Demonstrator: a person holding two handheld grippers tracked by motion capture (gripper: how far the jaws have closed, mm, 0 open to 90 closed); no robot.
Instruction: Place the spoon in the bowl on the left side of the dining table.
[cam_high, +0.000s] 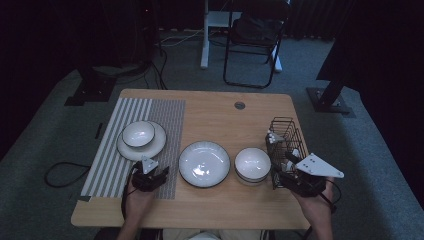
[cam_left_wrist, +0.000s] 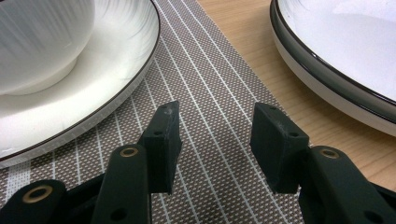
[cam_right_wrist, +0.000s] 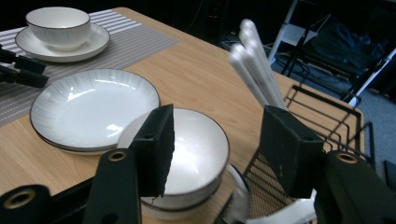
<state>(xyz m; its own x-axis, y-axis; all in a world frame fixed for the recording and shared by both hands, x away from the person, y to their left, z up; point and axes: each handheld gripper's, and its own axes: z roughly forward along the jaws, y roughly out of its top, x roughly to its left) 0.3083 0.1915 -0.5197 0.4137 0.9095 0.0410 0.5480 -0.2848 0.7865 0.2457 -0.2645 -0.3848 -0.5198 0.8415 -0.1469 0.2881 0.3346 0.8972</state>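
A striped placemat (cam_high: 112, 150) covers the table's left side. On it a small white bowl (cam_high: 138, 133) sits in a white plate (cam_high: 156, 145). A wide shallow plate (cam_high: 204, 163) lies mid-table, and a dark-rimmed bowl (cam_high: 252, 164) stands to its right. My left gripper (cam_high: 161, 174) hovers open over the placemat (cam_left_wrist: 205, 84), between the plate with the bowl (cam_left_wrist: 107, 70) and the wide plate (cam_left_wrist: 345, 51). My right gripper (cam_high: 278, 175) is open and empty, just above the right bowl (cam_right_wrist: 201, 140) and beside the wire basket (cam_right_wrist: 327, 112). White utensil handles (cam_right_wrist: 254, 65) stick up from that basket.
The black wire basket (cam_high: 287, 127) stands near the table's right edge. A round cable hole (cam_high: 239, 105) is at the back of the wooden table (cam_high: 215, 117). A folding chair (cam_high: 252, 40) and stand legs are on the carpet beyond.
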